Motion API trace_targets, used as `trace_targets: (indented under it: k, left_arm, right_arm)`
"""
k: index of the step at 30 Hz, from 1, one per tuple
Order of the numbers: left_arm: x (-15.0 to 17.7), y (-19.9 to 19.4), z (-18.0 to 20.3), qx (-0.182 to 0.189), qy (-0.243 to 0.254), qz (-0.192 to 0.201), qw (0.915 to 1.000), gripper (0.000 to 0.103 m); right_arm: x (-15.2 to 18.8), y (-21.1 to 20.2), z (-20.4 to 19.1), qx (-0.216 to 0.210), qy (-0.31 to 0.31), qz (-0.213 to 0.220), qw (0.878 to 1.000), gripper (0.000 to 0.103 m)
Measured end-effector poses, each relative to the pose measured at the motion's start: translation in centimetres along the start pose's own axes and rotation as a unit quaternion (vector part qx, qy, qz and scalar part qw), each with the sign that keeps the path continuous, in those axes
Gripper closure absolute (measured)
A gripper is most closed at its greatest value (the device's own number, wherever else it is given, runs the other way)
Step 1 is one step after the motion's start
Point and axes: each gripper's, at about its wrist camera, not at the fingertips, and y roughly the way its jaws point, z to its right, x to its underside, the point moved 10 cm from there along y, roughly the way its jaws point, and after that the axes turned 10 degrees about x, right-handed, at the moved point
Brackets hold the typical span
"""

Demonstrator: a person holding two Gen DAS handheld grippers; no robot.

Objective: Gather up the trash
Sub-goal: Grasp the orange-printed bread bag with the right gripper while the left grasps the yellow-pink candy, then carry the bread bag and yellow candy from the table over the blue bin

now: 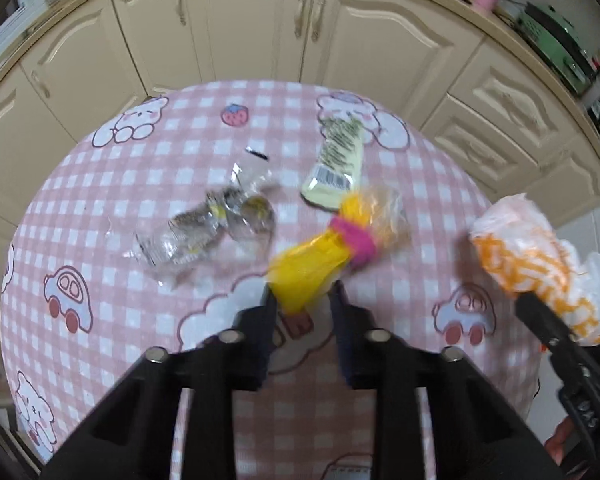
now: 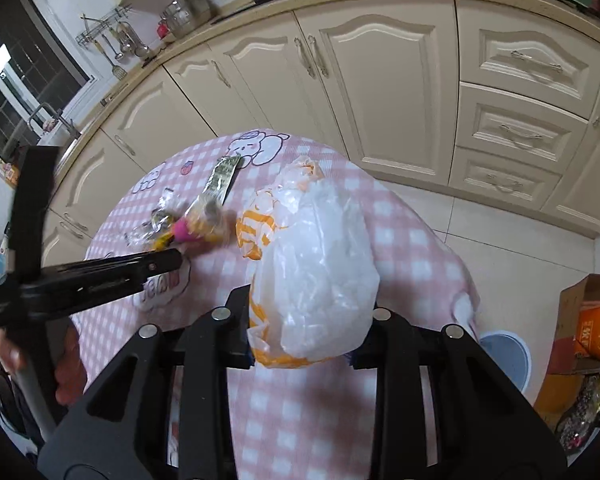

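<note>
My left gripper (image 1: 302, 292) is shut on a yellow wrapper with a pink band (image 1: 320, 252), held just above the pink checked tablecloth (image 1: 100, 200); it also shows in the right wrist view (image 2: 188, 232). My right gripper (image 2: 308, 320) is shut on a white and orange plastic bag (image 2: 316, 272), seen at the right in the left wrist view (image 1: 536, 256). A crumpled clear wrapper (image 1: 208, 228) and a pale yellow packet with a barcode (image 1: 336, 164) lie on the table beyond the left gripper.
Cream kitchen cabinets (image 1: 260, 32) stand behind the table. A light blue bin (image 2: 504, 356) and an open cardboard box with orange packaging (image 2: 588, 324) sit on the floor to the right of the table.
</note>
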Motion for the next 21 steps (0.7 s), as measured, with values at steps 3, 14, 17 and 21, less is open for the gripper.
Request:
trace_targets:
  k: [3, 14, 17, 21]
  left_arm:
    - [0.6, -0.5, 0.5, -0.001, 0.008, 0.004, 1.0, 0.097]
    - [4.0, -4.1, 5.4, 0.026, 0.048, 0.027, 0.9982, 0.098]
    - [5.2, -5.2, 7.4, 0.037, 0.061, 0.03, 0.997, 0.098]
    - [6.5, -5.8, 11.3, 0.053, 0.09, 0.03, 0.9941, 0.098]
  right_arm:
    - [0.7, -1.5, 0.7, -0.003, 0.002, 0.009, 1.0, 0.073]
    - [3.7, -5.7, 6.2, 0.017, 0.05, 0.023, 0.998, 0.073]
    - [4.8, -7.0, 7.7, 0.02, 0.062, 0.029, 0.997, 0.073]
    - [6.2, -9.2, 10.2, 0.029, 0.085, 0.04, 0.995, 0.073]
